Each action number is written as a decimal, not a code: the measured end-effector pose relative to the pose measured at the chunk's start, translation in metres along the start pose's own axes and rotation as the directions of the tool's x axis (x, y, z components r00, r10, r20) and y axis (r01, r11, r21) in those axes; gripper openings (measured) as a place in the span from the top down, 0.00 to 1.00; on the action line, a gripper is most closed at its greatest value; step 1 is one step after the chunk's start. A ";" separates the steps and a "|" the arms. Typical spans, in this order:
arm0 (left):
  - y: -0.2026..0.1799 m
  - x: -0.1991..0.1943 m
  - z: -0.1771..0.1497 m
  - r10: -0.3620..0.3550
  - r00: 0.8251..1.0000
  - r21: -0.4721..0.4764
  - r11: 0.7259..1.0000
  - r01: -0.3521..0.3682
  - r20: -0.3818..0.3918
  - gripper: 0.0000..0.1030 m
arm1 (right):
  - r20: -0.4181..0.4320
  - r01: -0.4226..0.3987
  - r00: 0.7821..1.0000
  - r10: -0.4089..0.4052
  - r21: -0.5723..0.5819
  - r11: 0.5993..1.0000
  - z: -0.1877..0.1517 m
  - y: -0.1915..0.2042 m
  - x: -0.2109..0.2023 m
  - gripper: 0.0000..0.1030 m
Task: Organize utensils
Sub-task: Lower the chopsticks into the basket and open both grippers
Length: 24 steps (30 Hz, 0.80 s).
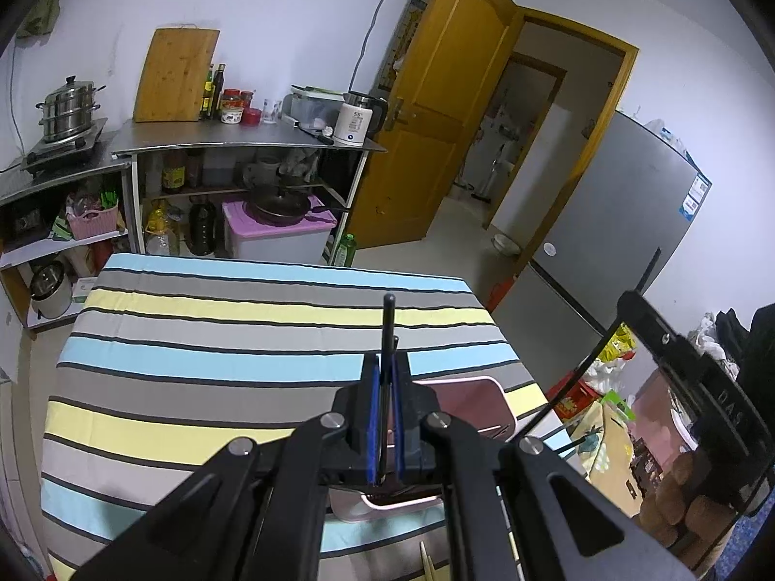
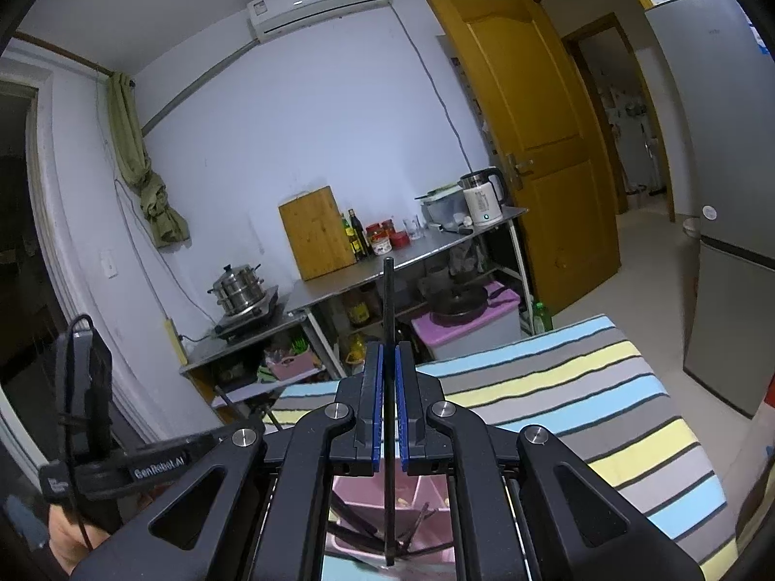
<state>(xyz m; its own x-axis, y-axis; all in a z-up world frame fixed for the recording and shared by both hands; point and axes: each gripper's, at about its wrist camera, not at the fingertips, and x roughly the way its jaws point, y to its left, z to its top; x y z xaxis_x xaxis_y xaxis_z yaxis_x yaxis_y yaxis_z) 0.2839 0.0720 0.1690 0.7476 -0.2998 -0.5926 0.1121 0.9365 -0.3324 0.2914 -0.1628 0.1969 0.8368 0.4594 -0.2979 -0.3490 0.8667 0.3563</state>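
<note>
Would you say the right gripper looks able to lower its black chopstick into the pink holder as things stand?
Probably yes: the right gripper holds the black chopstick directly above the pink holder, whose top is open.

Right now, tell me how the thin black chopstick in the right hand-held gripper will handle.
The thin black chopstick looks stiff: it runs straight beyond the right hand-held gripper. It is probably light, being so slim. Pinched between narrow blue pads, its long free end may pivot or slip above the pink plastic utensil box.

Black left tool and right tool: blue pads, silver screws, "GenRobot.AI" marking
</note>
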 end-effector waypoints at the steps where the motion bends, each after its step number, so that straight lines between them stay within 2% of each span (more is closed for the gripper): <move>1: 0.001 0.001 0.000 -0.001 1.000 0.000 1.000 0.001 -0.001 0.95 | 0.002 0.002 1.000 -0.002 -0.005 1.000 0.000 0.000 0.000 0.96; 5: 0.002 0.003 -0.001 -0.005 1.000 -0.003 1.000 0.005 -0.007 0.95 | -0.007 0.002 1.000 -0.002 0.001 1.000 -0.003 -0.001 0.005 0.96; 18: 0.007 0.006 -0.009 -0.002 1.000 0.001 1.000 0.002 -0.014 0.94 | -0.134 0.002 0.991 -0.005 -0.027 1.000 -0.053 -0.006 0.027 0.95; 20: 0.006 0.006 -0.010 0.004 1.000 0.008 1.000 -0.004 -0.015 0.91 | -0.156 -0.011 0.988 0.006 -0.032 0.999 -0.057 -0.006 0.029 0.95; 22: 0.005 0.006 -0.011 0.008 1.000 0.013 1.000 -0.008 -0.018 0.77 | -0.176 -0.021 0.984 0.013 -0.041 0.999 -0.059 -0.006 0.030 0.95; 24: 0.004 0.004 -0.012 0.009 1.000 0.013 1.000 -0.009 -0.014 0.70 | -0.187 -0.023 0.982 0.012 -0.054 0.998 -0.061 -0.005 0.028 0.95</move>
<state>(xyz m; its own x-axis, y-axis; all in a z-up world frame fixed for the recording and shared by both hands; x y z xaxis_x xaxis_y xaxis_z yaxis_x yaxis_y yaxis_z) 0.2801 0.0725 0.1564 0.7391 -0.2940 -0.6060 0.1139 0.9413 -0.3178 0.2906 -0.1422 0.1334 0.7387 0.4981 -0.4542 -0.3901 0.8654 0.3146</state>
